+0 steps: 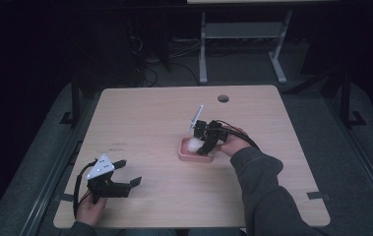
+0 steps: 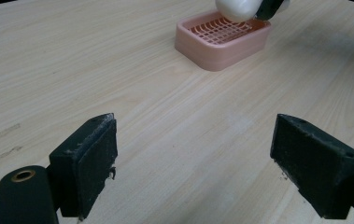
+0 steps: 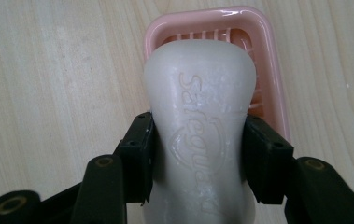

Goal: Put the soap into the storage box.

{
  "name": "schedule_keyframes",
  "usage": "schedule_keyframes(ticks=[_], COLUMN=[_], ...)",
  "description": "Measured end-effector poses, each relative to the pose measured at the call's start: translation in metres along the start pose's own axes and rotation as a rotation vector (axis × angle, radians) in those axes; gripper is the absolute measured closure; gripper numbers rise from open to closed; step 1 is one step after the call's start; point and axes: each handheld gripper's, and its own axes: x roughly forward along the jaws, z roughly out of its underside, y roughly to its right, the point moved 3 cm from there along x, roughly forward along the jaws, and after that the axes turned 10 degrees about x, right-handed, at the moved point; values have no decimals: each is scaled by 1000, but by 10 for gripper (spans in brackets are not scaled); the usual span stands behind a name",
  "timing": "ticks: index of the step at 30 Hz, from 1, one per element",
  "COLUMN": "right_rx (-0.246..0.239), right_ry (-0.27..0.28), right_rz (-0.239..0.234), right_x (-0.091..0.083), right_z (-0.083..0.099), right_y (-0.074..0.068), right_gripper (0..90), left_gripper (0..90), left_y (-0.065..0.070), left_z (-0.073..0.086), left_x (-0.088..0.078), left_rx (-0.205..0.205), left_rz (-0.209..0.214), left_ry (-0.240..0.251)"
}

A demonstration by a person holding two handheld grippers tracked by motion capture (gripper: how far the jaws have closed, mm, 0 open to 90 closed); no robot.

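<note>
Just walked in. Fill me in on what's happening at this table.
A person is working with two handheld grippers. The right gripper is clamped on a white bar of soap, holding it over a pink soap dish on the wooden table. The left gripper sits open near the table's front edge, holding nothing.

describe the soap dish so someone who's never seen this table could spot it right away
On the wooden table, look right of centre, where the right claw holds a white soap bar just above it. The dish is a pink, round-cornered rectangle with a slotted grid floor, the table's one coloured thing.
</note>
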Motion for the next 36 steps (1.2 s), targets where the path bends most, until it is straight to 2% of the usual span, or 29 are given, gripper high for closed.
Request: schedule_keyframes(ticks=[5, 14, 18, 29, 36], right_rx=[-6, -4, 2, 13, 29], right_ry=[-7, -11, 2, -3, 5], right_rz=[2, 0, -5, 3, -11], right_x=[8, 17, 17, 22, 26], right_z=[-5, -9, -9, -9, -10], right_y=[0, 3, 6, 11, 15], right_gripper=[488, 487, 487, 486, 486], left_gripper=[144, 145, 144, 144, 145], left_y=[0, 0, 0, -1, -1], left_z=[0, 0, 0, 0, 0], left_x=[0, 0, 0, -1, -1], left_rx=[7, -2, -1, -4, -8], left_rz=[1, 1, 2, -2, -1], left_ry=[-8, 5, 0, -1, 1])
